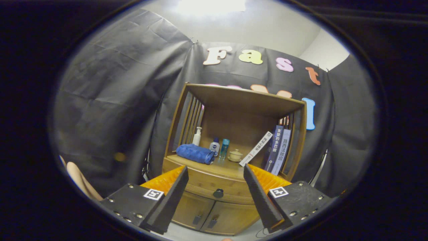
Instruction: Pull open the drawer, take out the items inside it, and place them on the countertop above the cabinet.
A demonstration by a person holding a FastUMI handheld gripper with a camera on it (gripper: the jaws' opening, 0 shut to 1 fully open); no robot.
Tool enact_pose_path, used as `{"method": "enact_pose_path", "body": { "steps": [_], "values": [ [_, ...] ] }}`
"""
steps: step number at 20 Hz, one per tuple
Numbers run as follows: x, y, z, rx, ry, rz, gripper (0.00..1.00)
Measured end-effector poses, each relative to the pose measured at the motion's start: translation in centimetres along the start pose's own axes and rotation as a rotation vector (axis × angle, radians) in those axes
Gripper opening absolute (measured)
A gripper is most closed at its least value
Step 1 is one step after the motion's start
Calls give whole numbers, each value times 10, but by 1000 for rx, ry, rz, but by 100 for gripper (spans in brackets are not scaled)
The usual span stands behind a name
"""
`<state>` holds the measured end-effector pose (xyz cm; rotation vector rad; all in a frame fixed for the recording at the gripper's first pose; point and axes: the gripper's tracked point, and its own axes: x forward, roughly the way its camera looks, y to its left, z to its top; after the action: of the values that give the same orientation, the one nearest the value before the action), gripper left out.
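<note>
Drawer [214,188] shut beyond wide-open empty gripper [216,172] jaws; towel [195,153], bottles [219,147], cup [235,155], books [276,150] on countertop [204,167].

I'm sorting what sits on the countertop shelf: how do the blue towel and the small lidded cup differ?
The blue towel is soft, rolled and lies lengthwise toward one end of the countertop; the lidded cup is pale, rigid and stands upright on a saucer nearer the middle. The towel looks much the bulkier. Both rest on the countertop above the closed drawer, beyond the open gripper, whose fingers hold nothing.
</note>
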<state>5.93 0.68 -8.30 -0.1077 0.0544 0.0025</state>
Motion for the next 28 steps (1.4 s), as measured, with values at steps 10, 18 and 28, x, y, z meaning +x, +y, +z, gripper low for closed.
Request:
{"method": "enact_pose_path", "body": {
  "steps": [10, 18, 28],
  "values": [
    [92, -26, -121, 80, 168, -78, 98],
    [150, -17, -189, 98, 290, -95, 79],
    [179, -7, -231, 156, 394, -117, 44]
  ]
}}
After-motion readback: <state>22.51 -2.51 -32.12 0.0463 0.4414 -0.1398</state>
